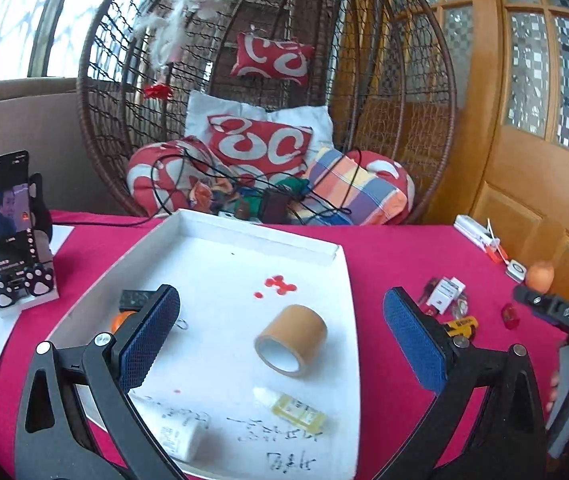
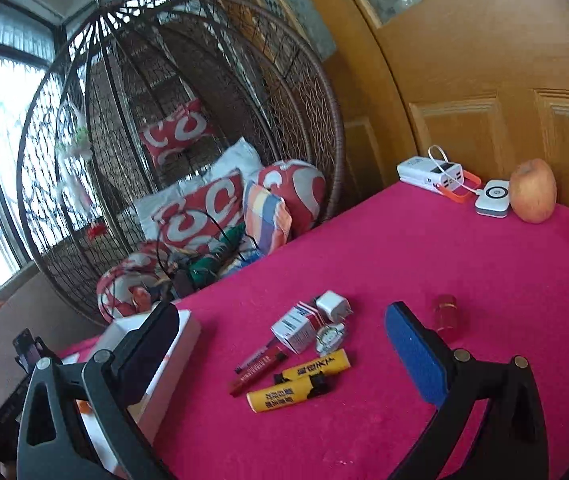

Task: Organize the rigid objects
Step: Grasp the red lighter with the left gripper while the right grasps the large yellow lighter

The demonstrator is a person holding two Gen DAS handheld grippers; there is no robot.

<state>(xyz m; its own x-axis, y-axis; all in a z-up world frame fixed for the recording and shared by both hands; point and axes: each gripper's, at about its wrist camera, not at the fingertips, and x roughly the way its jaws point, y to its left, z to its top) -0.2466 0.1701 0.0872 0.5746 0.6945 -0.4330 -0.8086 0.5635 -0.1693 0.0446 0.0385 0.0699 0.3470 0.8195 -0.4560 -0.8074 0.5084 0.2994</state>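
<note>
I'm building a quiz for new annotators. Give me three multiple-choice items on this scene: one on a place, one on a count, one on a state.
1. Where is the tape roll?
A. in the white tray
B. on the cloth
C. in the hanging chair

2. How many yellow tubes lie on the cloth?
A. one
B. two
C. four

3. What is the right tool doing?
A. shut on a tube
B. shut on the apple
C. open, holding nothing

Answers:
A, the tape roll lies on the white tray floor.
B, two yellow tubes lie side by side.
C, the right tool has its fingers wide apart.
</note>
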